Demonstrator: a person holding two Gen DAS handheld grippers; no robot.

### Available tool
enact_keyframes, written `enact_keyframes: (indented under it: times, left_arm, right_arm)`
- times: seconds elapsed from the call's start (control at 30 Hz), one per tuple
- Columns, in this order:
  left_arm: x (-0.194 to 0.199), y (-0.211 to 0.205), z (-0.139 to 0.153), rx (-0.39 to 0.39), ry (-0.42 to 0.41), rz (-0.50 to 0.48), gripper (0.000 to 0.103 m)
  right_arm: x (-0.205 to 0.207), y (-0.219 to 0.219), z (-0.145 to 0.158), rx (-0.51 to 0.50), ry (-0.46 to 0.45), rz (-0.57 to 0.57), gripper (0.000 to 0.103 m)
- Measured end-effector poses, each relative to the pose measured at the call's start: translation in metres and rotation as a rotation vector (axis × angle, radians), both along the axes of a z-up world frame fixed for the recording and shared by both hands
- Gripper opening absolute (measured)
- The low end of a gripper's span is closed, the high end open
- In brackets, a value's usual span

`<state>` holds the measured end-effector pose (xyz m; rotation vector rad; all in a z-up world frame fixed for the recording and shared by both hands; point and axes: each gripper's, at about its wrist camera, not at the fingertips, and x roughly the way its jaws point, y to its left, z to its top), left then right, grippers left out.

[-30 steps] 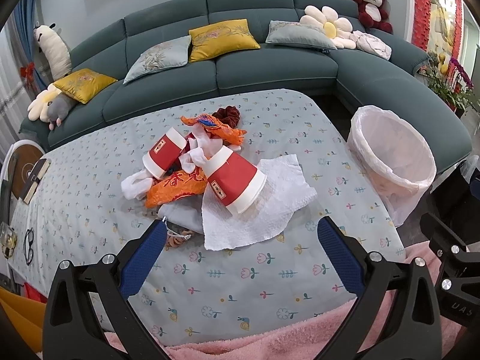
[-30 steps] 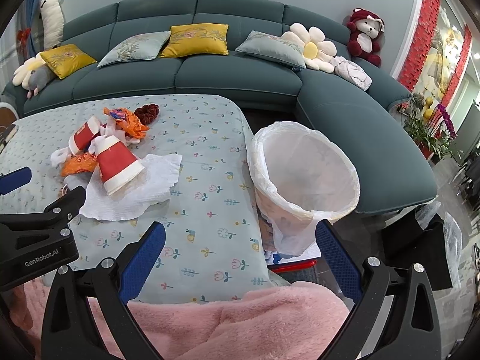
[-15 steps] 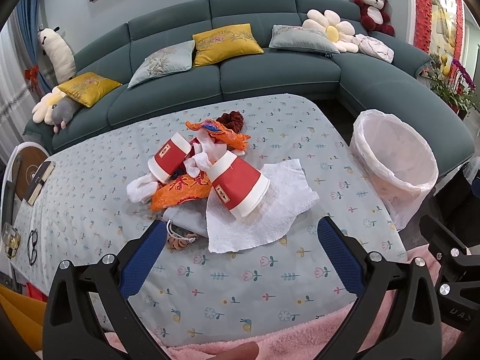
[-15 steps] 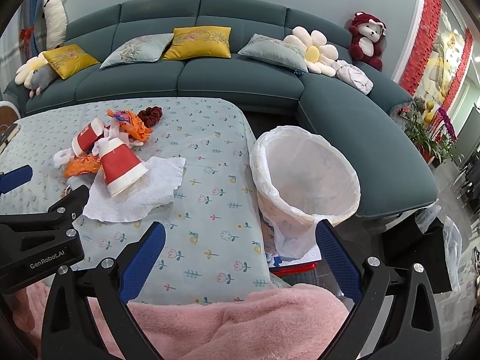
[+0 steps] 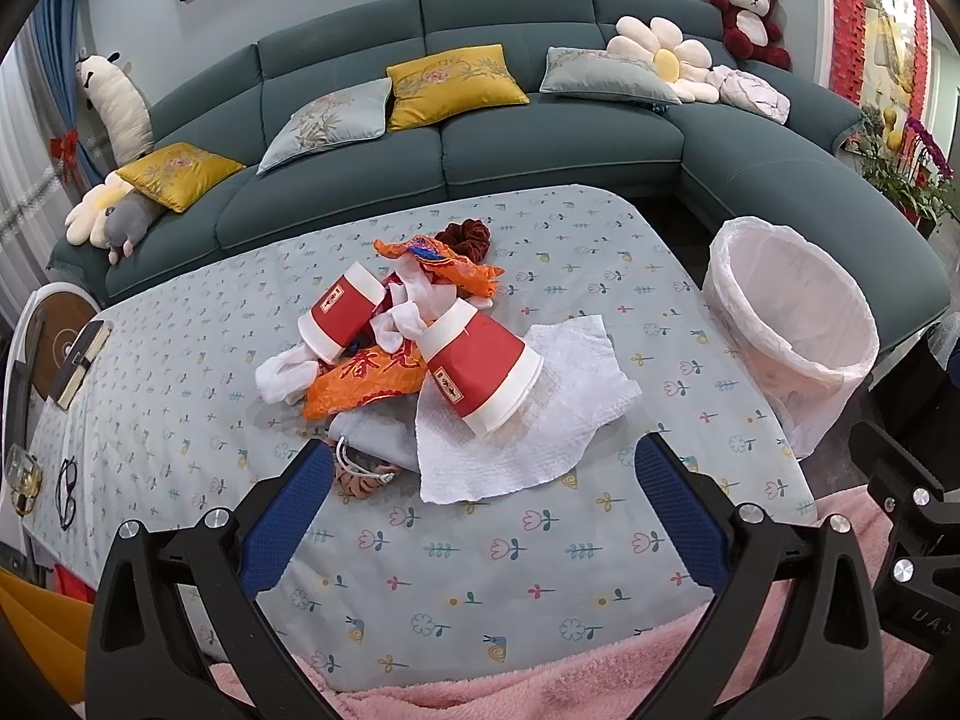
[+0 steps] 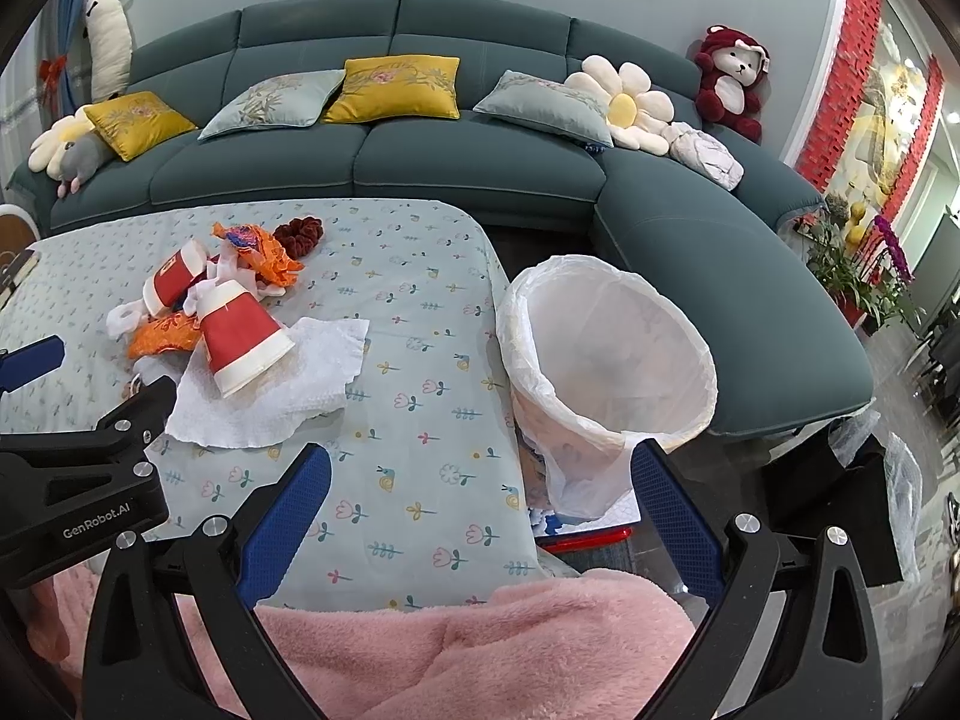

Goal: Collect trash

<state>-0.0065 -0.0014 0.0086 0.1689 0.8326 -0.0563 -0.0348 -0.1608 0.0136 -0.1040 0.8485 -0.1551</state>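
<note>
- Clearly the task sits at its opening step: nothing is picked up, and the trash lies in 1 heap on the table (image 5: 456, 546) with the flowered cloth.
- At the left of the heap, a white twist of tissue (image 5: 287, 375) and a tipped red paper cup (image 5: 342, 318) rest against an orange wrapper (image 5: 366, 381).
- In the middle, a 2nd red paper cup (image 5: 480, 369) lies on its side on a white paper towel (image 5: 528, 426), its mouth toward the near right.
- The left gripper (image 5: 480, 486) hovers just short of the heap, jaws wide apart and empty, framing the towel's near edge.
- Further right, the bin (image 6: 606, 354) with its white liner stands beside the table's right edge, apparently empty.
- The right gripper (image 6: 480, 492) hangs near the bin, jaws spread, holding nothing.
- Likely next: the left gripper moves forward and down onto the nearer cup or towel, closes, then carries it right to the bin.
- The cup may roll, so the jaws should straddle its wall squarely.
</note>
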Motion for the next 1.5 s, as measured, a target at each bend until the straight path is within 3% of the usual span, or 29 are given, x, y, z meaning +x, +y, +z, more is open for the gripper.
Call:
enact_keyframes:
  times: [1.5]
  left_arm:
    - [0.0043,0.0063,0.0011,-0.017,0.011,0.011,0.096]
  right_arm:
    - [0.0022,-0.0016,0.005,-0.005,-0.007,-0.002,0.096]
